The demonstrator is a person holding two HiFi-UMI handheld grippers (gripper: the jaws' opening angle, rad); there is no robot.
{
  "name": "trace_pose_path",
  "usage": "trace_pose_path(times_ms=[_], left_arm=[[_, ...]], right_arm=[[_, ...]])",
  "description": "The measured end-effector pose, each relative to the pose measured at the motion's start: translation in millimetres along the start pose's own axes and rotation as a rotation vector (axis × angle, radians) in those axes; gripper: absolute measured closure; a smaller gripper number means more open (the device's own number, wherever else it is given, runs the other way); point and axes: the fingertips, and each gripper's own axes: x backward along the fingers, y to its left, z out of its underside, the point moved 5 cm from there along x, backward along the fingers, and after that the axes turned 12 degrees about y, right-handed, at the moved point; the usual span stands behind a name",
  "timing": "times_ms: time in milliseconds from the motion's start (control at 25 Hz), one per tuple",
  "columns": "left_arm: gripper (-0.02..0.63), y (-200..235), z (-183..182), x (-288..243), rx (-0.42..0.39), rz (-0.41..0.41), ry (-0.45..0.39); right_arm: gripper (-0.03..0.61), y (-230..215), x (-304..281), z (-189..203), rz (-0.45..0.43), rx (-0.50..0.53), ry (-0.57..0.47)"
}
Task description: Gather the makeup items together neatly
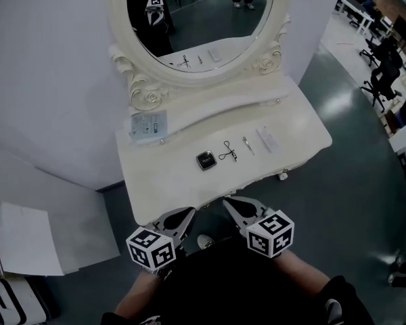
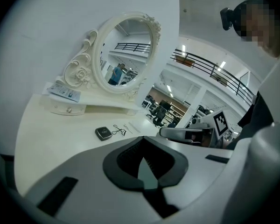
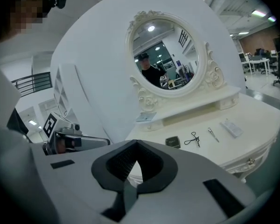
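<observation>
Both tongs are clenched on nothing, the left gripper point(image 1: 188, 213) and right gripper point(image 1: 230, 202) side by side at the dressing table's point(image 1: 304, 131) near edge. Ahead of them, well apart, compact point(image 1: 206, 160), eyelash curler point(image 1: 228, 151), tweezers point(image 1: 248, 145) and white packet point(image 1: 268, 139) lie spaced in a left-to-right row. The packet end is nearer the right gripper.

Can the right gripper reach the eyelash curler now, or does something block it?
Probably yes. The eyelash curler lies on the table, apart from the compact and tweezers, with nothing between it and the right gripper, whose jaws are shut.
</observation>
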Motion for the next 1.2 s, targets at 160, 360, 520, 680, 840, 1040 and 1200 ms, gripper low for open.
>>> trace_pose_path(times_ms=[160,360,520,680,840,1040,1200], left_arm=[[0.606,0.1,16.7,3.3,0.015,-0.026,0.007],[0.606,3.3,28.7,4.1,0.053,-0.037,-0.008],[0.606,0.2,28.7,2.1,0.065,-0.033,-0.016],[0.606,-4.9,21.3,-0.3,0.048,-0.028,-0.021],[0.606,-9.0,18.9,-6.8,0.031,-0.01,-0.018],[0.606,-11.4,20.5,-13.3,0.035,0.009,-0.005],[0.606,-12.3,23.1,-15.1,0.041,0.013,0.0]], right_arm=[[0.549,2.8,-4.5,8.7,-0.008,-0.002,0.012],[0.549,11.5,-18.6,16.9,-0.057,0.04,0.063],[0.549,11.2,-14.9,16.4,-0.055,0.059,0.069],[0.549,6.5,-5.9,11.5,-0.034,0.051,0.051],[0.549,2.9,-0.8,12.3,-0.021,0.053,0.047],[0.549,-3.1,2.6,16.7,-0.009,0.027,0.048],[0.549,-2.3,2.9,19.4,-0.01,0.031,0.054]])
